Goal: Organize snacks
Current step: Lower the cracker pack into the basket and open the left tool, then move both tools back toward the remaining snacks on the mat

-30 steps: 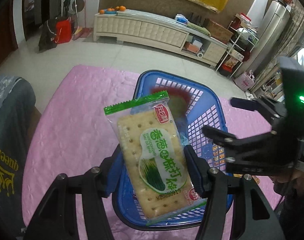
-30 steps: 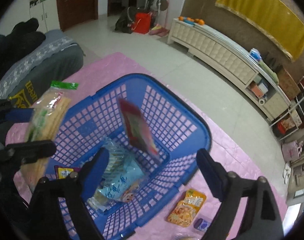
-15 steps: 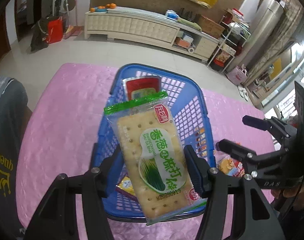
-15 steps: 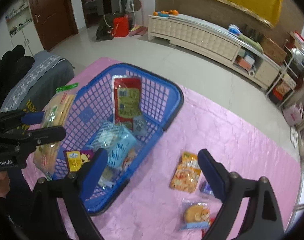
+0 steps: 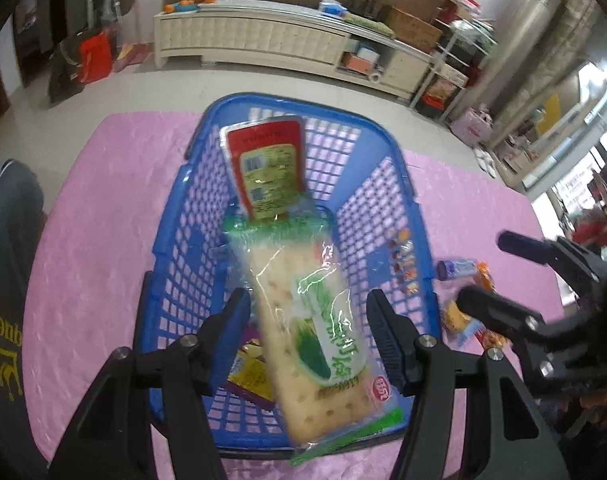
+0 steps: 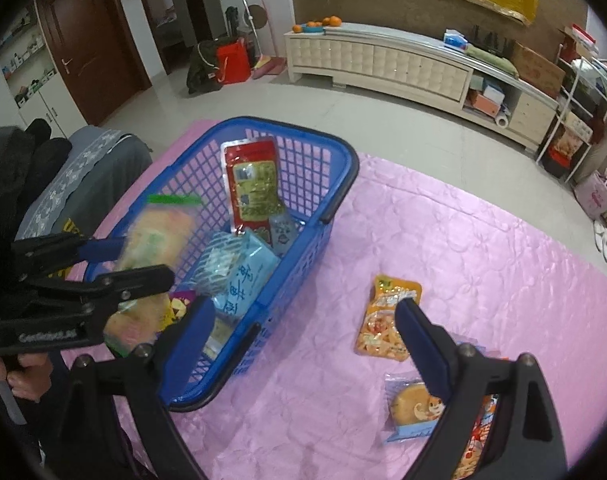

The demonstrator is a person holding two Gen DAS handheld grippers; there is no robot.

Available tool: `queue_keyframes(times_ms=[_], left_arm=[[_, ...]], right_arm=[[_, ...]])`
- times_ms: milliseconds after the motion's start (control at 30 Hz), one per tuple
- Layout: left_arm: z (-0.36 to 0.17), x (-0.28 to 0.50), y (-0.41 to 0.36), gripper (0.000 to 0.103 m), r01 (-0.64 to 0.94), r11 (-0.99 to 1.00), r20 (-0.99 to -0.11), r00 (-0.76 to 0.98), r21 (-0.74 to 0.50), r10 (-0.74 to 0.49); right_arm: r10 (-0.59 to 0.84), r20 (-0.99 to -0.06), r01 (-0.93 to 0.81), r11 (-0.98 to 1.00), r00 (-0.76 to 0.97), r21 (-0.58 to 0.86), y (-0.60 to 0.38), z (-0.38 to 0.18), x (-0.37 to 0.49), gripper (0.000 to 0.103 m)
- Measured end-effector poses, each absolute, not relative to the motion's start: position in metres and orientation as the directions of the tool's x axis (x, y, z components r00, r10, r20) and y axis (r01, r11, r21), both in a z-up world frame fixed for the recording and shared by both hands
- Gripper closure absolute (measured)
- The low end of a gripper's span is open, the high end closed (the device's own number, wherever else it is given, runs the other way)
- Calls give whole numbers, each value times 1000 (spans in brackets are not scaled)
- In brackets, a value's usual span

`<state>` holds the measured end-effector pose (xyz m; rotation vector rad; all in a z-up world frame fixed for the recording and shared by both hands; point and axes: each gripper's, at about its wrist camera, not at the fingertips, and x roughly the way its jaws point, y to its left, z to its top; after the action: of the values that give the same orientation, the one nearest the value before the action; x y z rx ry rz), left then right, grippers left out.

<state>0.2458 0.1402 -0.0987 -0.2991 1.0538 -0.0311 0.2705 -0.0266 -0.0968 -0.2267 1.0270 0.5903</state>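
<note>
A blue plastic basket (image 5: 175, 236) stands on the pink cloth; it also shows in the right wrist view (image 6: 343, 184). My left gripper (image 5: 307, 324) is open above its near end. The green cracker packet (image 5: 315, 320) is blurred between the jaws, free of the pads, tipping into the basket; it also shows in the right wrist view (image 6: 155, 240). A red packet (image 5: 267, 168) leans on the far wall. A light blue packet (image 6: 243, 272) lies inside. My right gripper (image 6: 303, 332) is open and empty, right of the basket.
Loose snacks lie on the cloth right of the basket: an orange packet (image 6: 387, 320), a bun packet (image 6: 415, 404) and a purple one (image 5: 455, 268). A grey chair with clothing (image 6: 83, 176) stands at the left. A white cabinet (image 6: 383, 64) stands beyond the table.
My left gripper has opened and the cracker packet has slipped from it, dropping toward the basket. The right gripper has drawn back to the right, away from the basket.
</note>
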Motion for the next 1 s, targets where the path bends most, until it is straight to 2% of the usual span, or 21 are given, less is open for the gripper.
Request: queue_keyframes(times_ms=[400, 467, 767, 1000], left_arm=[[-71, 210, 128, 46, -83, 964, -817, 552, -254, -168], [-60, 199, 123, 40, -64, 969, -805, 572, -238, -160], [-28, 157, 97, 34, -15, 981, -756, 640, -193, -138], [-25, 148, 68, 33, 28, 982, -750, 642, -186, -160]], right_arm=[[372, -838, -549, 829, 399, 106, -36, -76, 246, 9], [374, -831, -549, 829, 411, 102, -39, -69, 239, 9], [373, -807, -521, 848, 458, 95, -64, -40, 203, 9], [351, -804, -466, 879, 480, 106, -100, -37, 187, 9]])
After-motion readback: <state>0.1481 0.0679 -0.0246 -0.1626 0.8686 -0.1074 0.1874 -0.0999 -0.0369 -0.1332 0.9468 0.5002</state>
